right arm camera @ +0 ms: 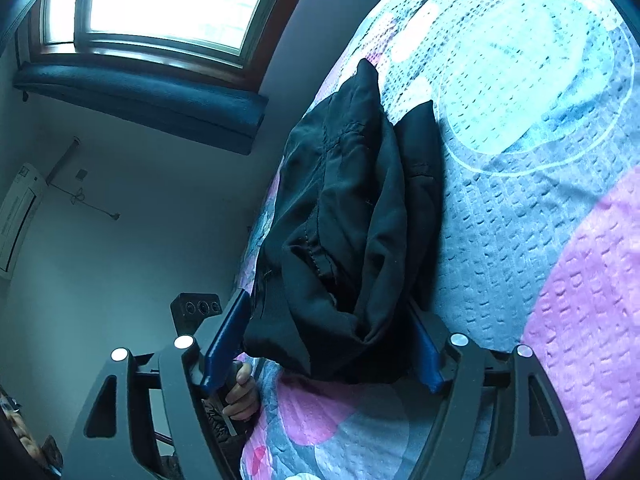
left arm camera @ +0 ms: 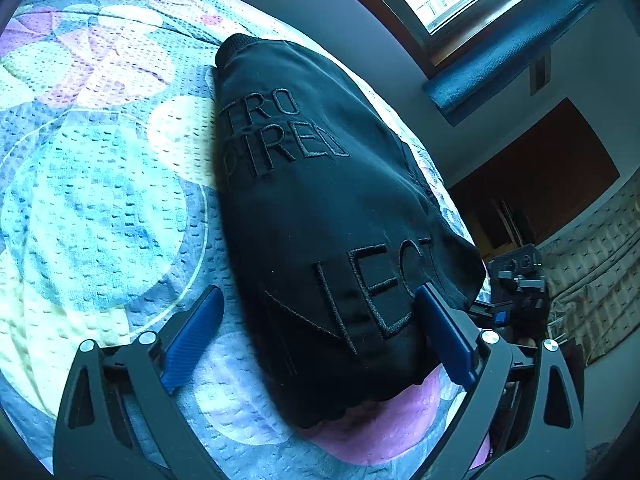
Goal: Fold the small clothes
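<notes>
The left gripper (left arm camera: 320, 320), a black frame with blue ribbed finger pads (left arm camera: 196, 336), stands spread wide over the near end of a folded black garment with dark embroidered lettering (left arm camera: 320, 200). Its left pad hangs clear over the bedspread, well apart from the cloth; the right pad lies against or just beside the garment's near right edge, and I cannot tell whether it touches.

The right gripper (right arm camera: 328, 336), of the same make, is also spread, with the bunched near end of the black garment (right arm camera: 344, 220) between its two pads; neither pad visibly presses on the cloth.

The garment lies lengthwise on a quilted bedspread printed with pale blue, pink and yellow circles (left arm camera: 100, 200), close to the bed's edge. A hand (right arm camera: 242, 396) shows below the right gripper's left finger. A bright window (right arm camera: 168, 0) sits in the far wall.
</notes>
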A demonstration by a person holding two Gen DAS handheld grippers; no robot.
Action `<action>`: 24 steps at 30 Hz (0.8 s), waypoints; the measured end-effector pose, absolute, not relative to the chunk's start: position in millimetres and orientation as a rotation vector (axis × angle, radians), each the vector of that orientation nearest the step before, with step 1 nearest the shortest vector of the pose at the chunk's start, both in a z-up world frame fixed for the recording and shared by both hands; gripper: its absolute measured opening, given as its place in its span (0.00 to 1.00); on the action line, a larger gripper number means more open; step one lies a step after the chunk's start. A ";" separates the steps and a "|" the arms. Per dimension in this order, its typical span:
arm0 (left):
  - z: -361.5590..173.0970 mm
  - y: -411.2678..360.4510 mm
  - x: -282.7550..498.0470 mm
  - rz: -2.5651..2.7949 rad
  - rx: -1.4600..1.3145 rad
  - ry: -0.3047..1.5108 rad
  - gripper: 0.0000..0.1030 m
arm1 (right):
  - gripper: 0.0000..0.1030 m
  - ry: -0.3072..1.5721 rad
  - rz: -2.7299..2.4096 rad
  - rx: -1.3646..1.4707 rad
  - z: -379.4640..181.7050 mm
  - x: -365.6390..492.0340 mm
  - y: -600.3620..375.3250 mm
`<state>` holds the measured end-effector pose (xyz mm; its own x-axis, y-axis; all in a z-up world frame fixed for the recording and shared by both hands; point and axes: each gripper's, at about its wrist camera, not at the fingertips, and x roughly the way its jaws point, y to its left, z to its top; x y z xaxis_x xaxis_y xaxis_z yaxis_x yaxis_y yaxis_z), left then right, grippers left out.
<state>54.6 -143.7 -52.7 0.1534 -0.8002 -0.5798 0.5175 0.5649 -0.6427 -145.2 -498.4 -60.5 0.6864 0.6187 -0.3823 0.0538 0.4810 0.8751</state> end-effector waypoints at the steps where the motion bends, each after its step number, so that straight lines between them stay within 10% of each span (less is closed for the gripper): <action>1: -52.1 -143.9 53.4 -0.963 -0.318 1.040 0.96 | 0.79 0.771 0.350 1.009 -55.5 -147.1 -497.3; 24: -47.4 -131.5 111.5 -1.000 -0.479 1.167 0.97 | 0.83 0.853 0.250 1.006 -56.1 -86.7 -533.9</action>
<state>111.5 -131.5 -47.4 0.0530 -0.8448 -0.5324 0.3963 0.5072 -0.7653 -86.7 -533.9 -56.1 0.6609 0.5496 -0.5110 0.1873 0.5386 0.8215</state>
